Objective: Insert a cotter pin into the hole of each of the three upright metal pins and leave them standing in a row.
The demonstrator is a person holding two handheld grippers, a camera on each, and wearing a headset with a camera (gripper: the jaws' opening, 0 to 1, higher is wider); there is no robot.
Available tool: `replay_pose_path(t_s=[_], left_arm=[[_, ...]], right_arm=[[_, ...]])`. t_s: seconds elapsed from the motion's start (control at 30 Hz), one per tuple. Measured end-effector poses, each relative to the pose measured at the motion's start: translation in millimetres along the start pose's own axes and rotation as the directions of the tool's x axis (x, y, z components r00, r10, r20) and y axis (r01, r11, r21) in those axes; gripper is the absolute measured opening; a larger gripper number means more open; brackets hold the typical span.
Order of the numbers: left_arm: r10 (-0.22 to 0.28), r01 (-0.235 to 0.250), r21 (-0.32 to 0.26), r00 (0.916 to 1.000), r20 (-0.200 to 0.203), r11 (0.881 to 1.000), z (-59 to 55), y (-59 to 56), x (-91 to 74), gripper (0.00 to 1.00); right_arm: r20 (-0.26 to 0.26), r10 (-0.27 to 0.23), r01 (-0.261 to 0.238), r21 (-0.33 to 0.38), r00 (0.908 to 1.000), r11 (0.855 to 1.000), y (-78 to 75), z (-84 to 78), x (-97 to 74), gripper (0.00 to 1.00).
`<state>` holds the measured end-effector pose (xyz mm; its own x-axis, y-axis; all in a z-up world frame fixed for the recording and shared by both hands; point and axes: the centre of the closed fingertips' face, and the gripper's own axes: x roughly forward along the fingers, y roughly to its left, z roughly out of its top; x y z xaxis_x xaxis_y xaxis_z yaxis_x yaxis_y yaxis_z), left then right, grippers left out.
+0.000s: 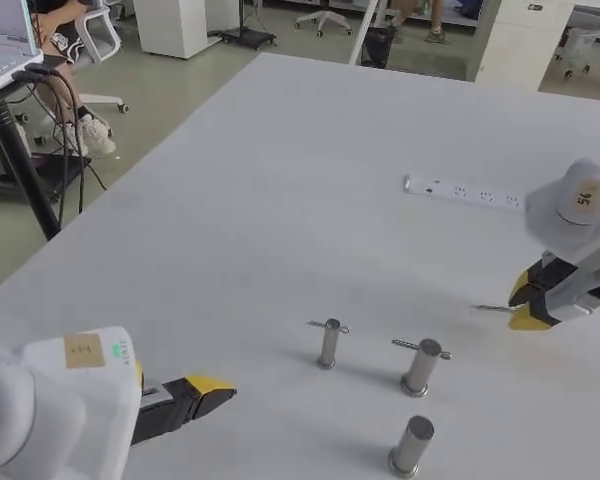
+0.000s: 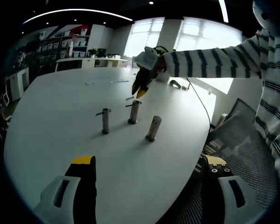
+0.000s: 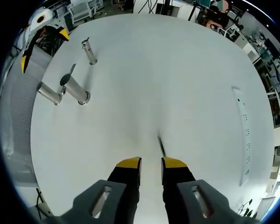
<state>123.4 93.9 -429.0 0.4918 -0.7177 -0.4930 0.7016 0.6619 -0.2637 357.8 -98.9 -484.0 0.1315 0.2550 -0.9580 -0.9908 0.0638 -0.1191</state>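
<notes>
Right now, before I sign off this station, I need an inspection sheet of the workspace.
Surface: white table, flat.
Job's things: three upright metal pins; left pin and middle pin carry cotter pins, nearest pin has none; spare cotter pin at the right hand-held gripper's tips, grip unclear.
Clutter: power strip.
Grippers: left hand-held gripper open; right hand-held gripper jaws narrowly apart.
Cables: black cables at the side desk.
Surroundings: laptop, office chair, seated person.

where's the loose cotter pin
Head view, right side: the cotter pin is at the right gripper's tips, right of the metal pins.
</notes>
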Motion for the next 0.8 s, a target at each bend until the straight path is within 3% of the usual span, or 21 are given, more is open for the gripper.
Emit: replay_pose_path(t_s=[0.2, 0.5, 0.53, 0.63, 0.77, 0.8], left_arm=[[0.006, -0.006, -0.012, 1.0, 0.002, 1.0, -1.3, 3.0, -1.0, 0.92], [-0.001, 0.001, -0.006, 1.0, -0.004, 1.0, 2.3, 3.9, 1.1, 0.91], [-0.003, 0.003, -0.006, 1.0, -0.007, 1.0, 2.7, 3.8, 1.2, 0.9], [-0.007, 0.007, -0.001, 1.0, -0.007, 1.0, 4.4, 3.4, 2.3, 0.89], [-0.016, 0.016, 0.003, 0.9998, -0.012, 1.0, 3.9, 1.7, 4.3, 0.88], [-0.019, 0.019, 0.002, 0.9997, -0.014, 1.0, 3.4, 1.3, 4.6, 0.88]], right_arm=[[-0.006, -0.027, 0.027, 0.027, 0.9996, 0.999, -10.4, -2.6, 2.3, 0.09], [-0.028, -0.001, 0.002, 0.045, 0.9996, 0.999, -12.3, -8.7, 10.7, 0.1], [-0.012, -0.003, 0.004, 0.075, 0.9999, 0.997, -14.1, -6.6, 10.4, 0.1], [-0.022, -0.011, 0.012, 0.06, 0.9997, 0.998, -19.1, -8.3, 11.1, 0.09], [-0.014, 0.021, -0.02, 0.101, 0.9997, 0.995, -16.6, -7.6, 11.5, 0.06], [0.0, 0.061, -0.061, 0.149, 0.9981, 0.987, -9.8, -6.8, 12.5, 0.03]])
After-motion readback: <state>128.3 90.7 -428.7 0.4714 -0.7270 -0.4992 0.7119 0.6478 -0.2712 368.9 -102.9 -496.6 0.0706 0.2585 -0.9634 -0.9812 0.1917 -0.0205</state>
